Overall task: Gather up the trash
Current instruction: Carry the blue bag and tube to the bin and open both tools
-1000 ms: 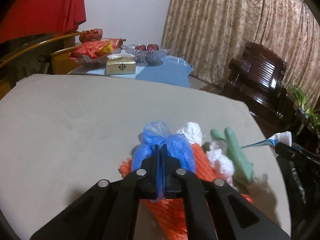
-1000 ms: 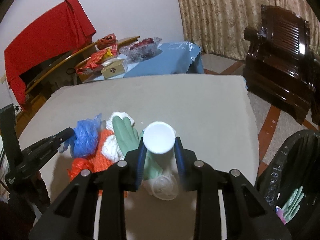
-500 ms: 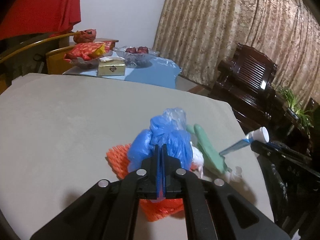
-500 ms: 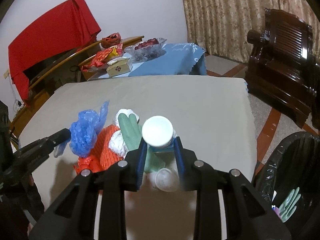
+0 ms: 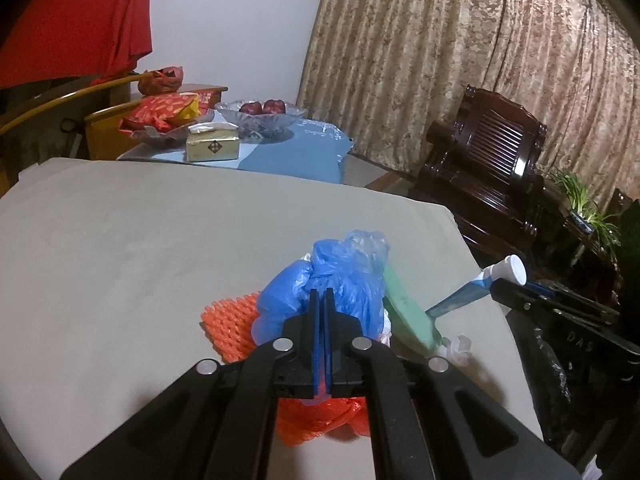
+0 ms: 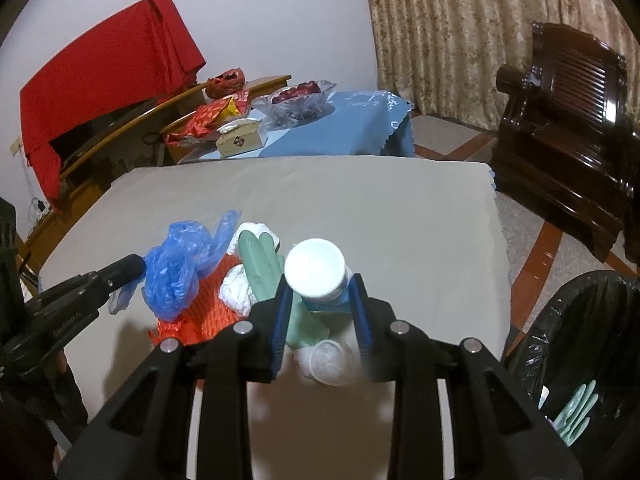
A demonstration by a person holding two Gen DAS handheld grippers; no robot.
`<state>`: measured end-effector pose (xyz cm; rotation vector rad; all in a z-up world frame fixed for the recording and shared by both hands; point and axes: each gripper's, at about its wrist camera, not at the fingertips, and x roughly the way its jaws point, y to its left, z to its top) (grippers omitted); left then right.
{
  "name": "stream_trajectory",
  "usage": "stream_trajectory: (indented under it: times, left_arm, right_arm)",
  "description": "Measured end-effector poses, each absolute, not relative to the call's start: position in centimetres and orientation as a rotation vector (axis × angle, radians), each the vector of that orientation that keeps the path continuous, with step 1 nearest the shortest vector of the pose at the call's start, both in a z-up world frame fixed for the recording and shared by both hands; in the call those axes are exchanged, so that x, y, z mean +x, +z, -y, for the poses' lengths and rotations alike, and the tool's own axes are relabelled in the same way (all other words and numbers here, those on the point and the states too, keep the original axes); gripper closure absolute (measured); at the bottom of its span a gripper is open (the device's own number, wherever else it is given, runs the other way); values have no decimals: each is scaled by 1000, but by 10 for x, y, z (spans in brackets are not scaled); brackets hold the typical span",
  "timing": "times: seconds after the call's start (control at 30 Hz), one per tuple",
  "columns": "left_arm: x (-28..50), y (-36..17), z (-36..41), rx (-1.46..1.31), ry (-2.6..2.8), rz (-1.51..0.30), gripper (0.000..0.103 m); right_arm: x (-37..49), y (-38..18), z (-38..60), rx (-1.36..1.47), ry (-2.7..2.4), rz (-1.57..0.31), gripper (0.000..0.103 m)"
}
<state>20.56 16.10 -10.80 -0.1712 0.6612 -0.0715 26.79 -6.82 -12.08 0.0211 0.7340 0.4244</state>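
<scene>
My left gripper (image 5: 321,300) is shut on a crumpled blue plastic bag (image 5: 340,280), lifted a little above the trash pile; the same blue plastic bag (image 6: 176,268) shows in the right wrist view. My right gripper (image 6: 320,292) is shut on a toothpaste tube (image 6: 316,270) with a white cap facing the camera; in the left wrist view the toothpaste tube (image 5: 480,284) sticks up at the right. On the beige table (image 5: 140,248) lie an orange net (image 5: 232,320), a green rubber glove (image 6: 260,268), white crumpled tissue (image 6: 238,290) and a clear plastic lid (image 6: 330,366).
A black-lined trash bin (image 6: 576,320) stands at the table's right, with a green glove (image 6: 576,416) inside. Behind are a blue-clothed side table (image 6: 340,128) with a fruit bowl, a tissue box and snack bags, a dark wooden armchair (image 6: 568,112), curtains and a red cloth (image 6: 100,76).
The left gripper has raised the blue bag off the pile, uncovering more of the orange net. The right gripper keeps its hold on the tube, barely moved.
</scene>
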Motion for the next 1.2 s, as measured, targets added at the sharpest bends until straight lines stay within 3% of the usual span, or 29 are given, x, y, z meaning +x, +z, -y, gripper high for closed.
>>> stream_trajectory:
  times: [0.67, 1.2]
  left_arm:
    - [192, -58, -130, -168, -169, -580, 101]
    - [190, -34, -13, -120, -385, -551, 101]
  right_arm:
    - [241, -56, 111, 62, 418, -613, 76]
    - [194, -16, 218, 83, 274, -530, 76]
